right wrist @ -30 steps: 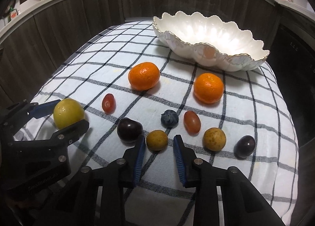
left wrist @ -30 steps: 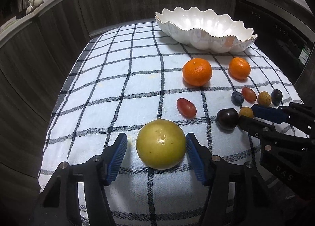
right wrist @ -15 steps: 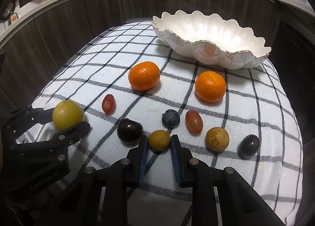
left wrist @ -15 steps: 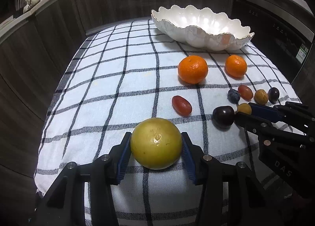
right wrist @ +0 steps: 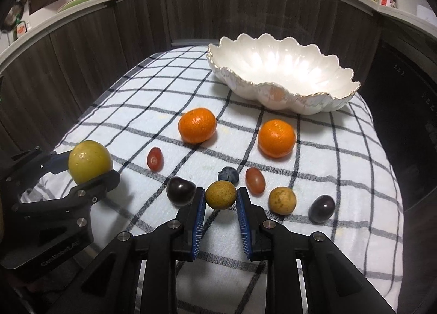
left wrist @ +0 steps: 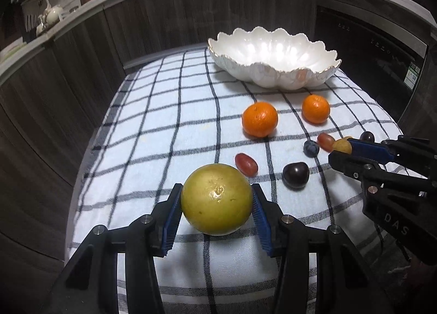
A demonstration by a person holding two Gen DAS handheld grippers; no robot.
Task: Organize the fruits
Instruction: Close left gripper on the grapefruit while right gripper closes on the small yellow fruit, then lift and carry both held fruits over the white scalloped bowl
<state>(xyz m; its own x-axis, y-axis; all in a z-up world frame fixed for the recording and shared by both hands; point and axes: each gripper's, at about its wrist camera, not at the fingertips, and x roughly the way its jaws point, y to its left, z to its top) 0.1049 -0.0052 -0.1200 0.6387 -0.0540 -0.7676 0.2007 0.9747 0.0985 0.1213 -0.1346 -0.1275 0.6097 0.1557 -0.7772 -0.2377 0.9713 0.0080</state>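
Observation:
My left gripper (left wrist: 217,204) is shut on a large yellow-green fruit (left wrist: 216,199), lifted a little above the checked cloth (left wrist: 169,133); the same yellow-green fruit (right wrist: 90,161) shows at the left of the right wrist view. My right gripper (right wrist: 220,199) is shut on a small brown-yellow fruit (right wrist: 220,194). A white scalloped bowl (right wrist: 308,100) stands at the far end, with nothing in it. Two mandarins (right wrist: 197,125) (right wrist: 276,137) lie in front of it. Red grapes (right wrist: 154,158) (right wrist: 255,180), a blueberry (right wrist: 228,174) and dark plums (right wrist: 180,191) (right wrist: 321,208) lie around.
Another brown-yellow fruit (right wrist: 282,200) lies right of the right gripper. Dark wood-panelled walls (left wrist: 68,90) curve round the cloth-covered surface. A shelf with crockery and jars runs above them. The cloth's left half holds no fruit.
The left jaws closed on the yellow-green fruit and lifted it off the cloth. The right jaws closed on the small brown-yellow fruit.

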